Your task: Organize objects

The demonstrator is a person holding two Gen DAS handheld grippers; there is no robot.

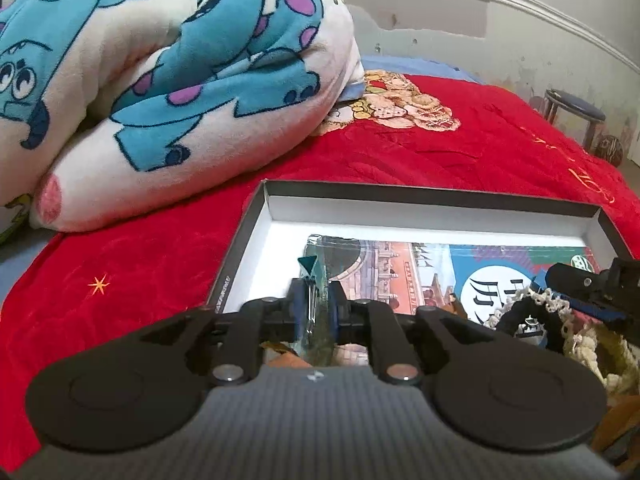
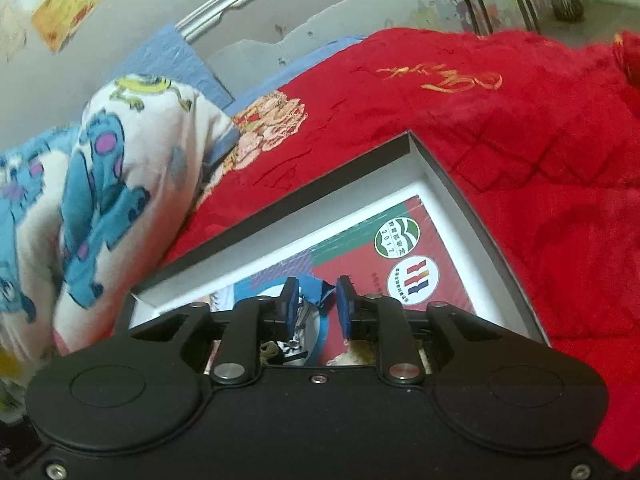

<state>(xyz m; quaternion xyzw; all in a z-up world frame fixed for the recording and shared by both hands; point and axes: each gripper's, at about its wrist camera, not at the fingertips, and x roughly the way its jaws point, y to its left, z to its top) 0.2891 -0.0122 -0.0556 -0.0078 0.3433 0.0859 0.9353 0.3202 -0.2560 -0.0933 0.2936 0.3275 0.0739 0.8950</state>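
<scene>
Left hand-held gripper (image 1: 318, 304), jaws slightly apart around a clear packet (image 1: 316, 320) above the box (image 1: 420, 196), presses nothing; right hand-held gripper (image 2: 316, 300) likewise around blue fabric (image 2: 312, 286). Both look light, floppy; pinch edges.

Two close, downward-tilted wrist views, both over one shallow box (image 1: 432, 194) (image 2: 444, 178).

A red bedspread (image 1: 400, 152) fills the middle of both views, with gold stitching (image 2: 444, 76) toward the upper right and a stitched cartoon patch (image 1: 396, 104) near the centre. A folded cartoon blanket (image 1: 160, 72) lies on it at upper left. A stool (image 1: 572, 110) and a dark ball (image 1: 610, 151) stand at far right by the scuffed wall (image 1: 440, 8).
</scene>
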